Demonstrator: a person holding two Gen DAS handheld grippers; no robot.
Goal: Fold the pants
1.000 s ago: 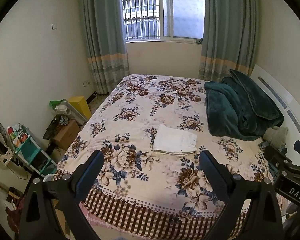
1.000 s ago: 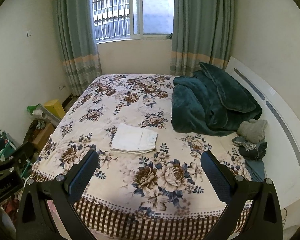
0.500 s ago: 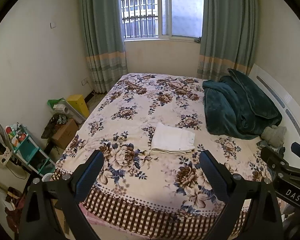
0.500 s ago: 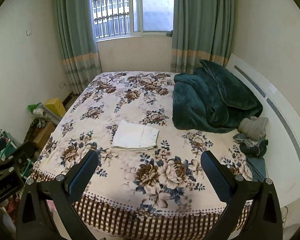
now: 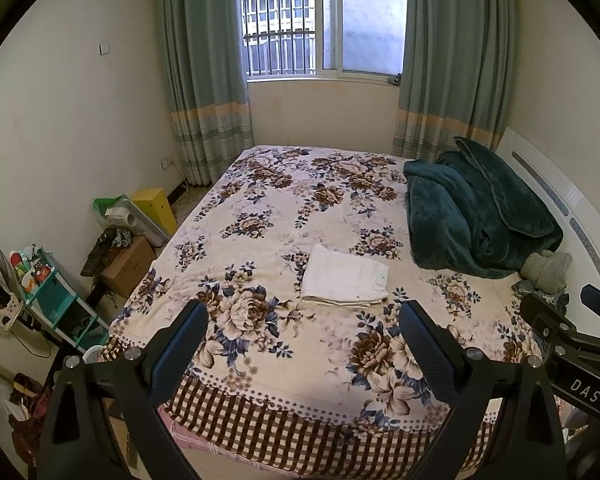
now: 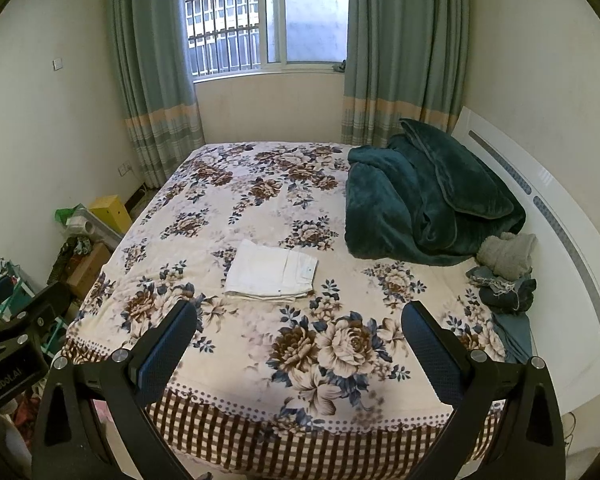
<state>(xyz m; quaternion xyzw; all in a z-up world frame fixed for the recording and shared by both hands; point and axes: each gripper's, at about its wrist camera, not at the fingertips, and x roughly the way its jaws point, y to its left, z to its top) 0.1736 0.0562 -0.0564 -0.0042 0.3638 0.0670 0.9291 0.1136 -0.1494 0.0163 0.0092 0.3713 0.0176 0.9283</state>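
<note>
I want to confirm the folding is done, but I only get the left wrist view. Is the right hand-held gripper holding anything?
Observer: No, the right hand-held gripper is open with nothing between its fingers.
Operator: Are there more clothes at the far right? That gripper's body blocks my view there.
Observer: Yes, a dark denim pile lies right below the grey bundle, touching it.
Operator: Anything nearer than that?
Observer: A blue-grey cloth lies just in front of the denim.

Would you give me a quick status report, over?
Left gripper and right gripper open, empty. White pants folded flat on bed. Nothing in the way.
</note>
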